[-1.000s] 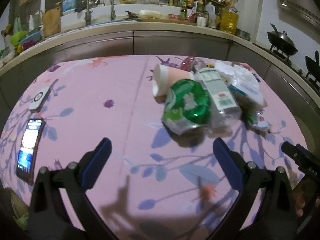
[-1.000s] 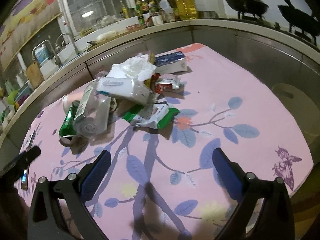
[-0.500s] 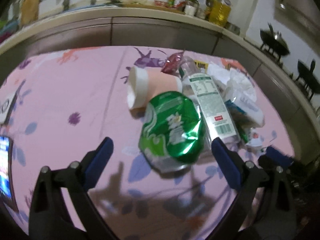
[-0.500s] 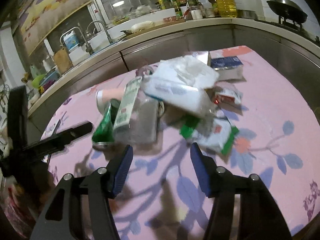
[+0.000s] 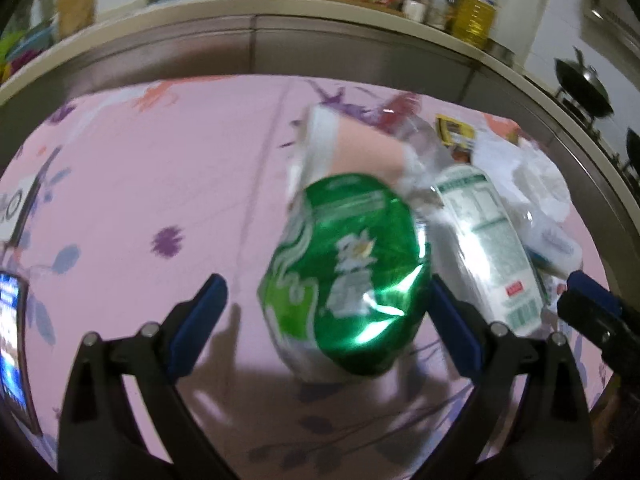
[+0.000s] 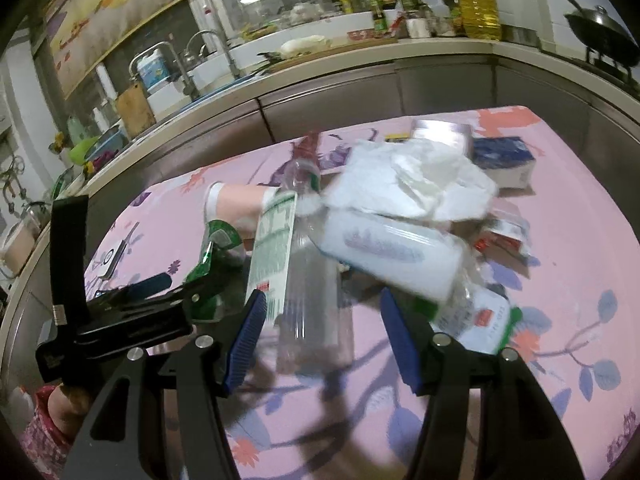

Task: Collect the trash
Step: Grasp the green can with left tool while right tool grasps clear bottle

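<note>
In the left wrist view, the left gripper (image 5: 322, 312) is wide open. The squashed green can (image 5: 346, 276) sits right between its blue pads, nearer the right pad, with its long side pointing away from the gripper. The clear plastic bottle (image 5: 486, 240) lies just past the right pad.

In the right wrist view, the right gripper (image 6: 322, 332) is partly open. The clear plastic bottle (image 6: 308, 280) lies straight ahead between its pads, long side pointing away. The green can (image 6: 212, 258) is off to its left, so the left gripper (image 6: 132, 312) is nearer to it.
</note>
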Demonstrator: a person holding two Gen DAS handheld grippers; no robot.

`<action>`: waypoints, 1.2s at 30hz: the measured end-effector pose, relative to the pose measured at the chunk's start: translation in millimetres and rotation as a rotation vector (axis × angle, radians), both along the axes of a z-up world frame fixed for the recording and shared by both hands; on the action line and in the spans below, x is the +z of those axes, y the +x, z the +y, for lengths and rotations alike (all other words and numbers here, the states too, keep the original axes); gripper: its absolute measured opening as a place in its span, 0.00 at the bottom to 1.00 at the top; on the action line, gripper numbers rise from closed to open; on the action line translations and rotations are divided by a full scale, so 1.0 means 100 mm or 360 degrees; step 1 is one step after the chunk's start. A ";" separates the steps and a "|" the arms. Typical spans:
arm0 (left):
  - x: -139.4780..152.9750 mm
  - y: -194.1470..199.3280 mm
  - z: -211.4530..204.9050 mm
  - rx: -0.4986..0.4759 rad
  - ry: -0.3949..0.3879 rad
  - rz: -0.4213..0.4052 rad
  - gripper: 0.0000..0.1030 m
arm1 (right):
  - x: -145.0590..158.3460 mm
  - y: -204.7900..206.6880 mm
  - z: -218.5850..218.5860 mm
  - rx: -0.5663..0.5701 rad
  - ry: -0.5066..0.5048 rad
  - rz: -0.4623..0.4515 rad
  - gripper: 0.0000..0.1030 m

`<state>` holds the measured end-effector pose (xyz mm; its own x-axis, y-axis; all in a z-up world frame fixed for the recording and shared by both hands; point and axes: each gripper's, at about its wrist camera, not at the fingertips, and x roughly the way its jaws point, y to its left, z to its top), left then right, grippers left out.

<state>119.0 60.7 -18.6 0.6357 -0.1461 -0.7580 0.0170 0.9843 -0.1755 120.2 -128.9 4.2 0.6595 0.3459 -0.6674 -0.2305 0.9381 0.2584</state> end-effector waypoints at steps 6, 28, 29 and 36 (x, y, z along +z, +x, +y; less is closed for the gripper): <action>-0.04 0.05 0.06 0.0022 0.0057 -0.0008 0.86 | -0.10 0.18 0.25 0.0124 -0.0007 0.0090 0.56; 0.15 -0.63 0.44 -0.0105 -0.0092 -0.0163 0.41 | -0.32 0.16 0.20 0.0144 0.0410 0.0390 0.57; 0.18 -0.64 0.42 -0.0112 -0.0099 -0.0177 0.39 | -0.29 0.11 0.15 0.0162 0.0483 0.0401 0.57; 0.32 -0.68 0.21 -0.0200 -0.0102 -0.0245 0.27 | -0.09 -0.09 -0.25 0.0124 0.0841 0.0440 0.57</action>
<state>50.8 81.6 13.6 0.7169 -0.2764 -0.6401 0.1704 0.9597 -0.2235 111.4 -154.3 -5.0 0.4454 0.7179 -0.5350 -0.1511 0.6492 0.7455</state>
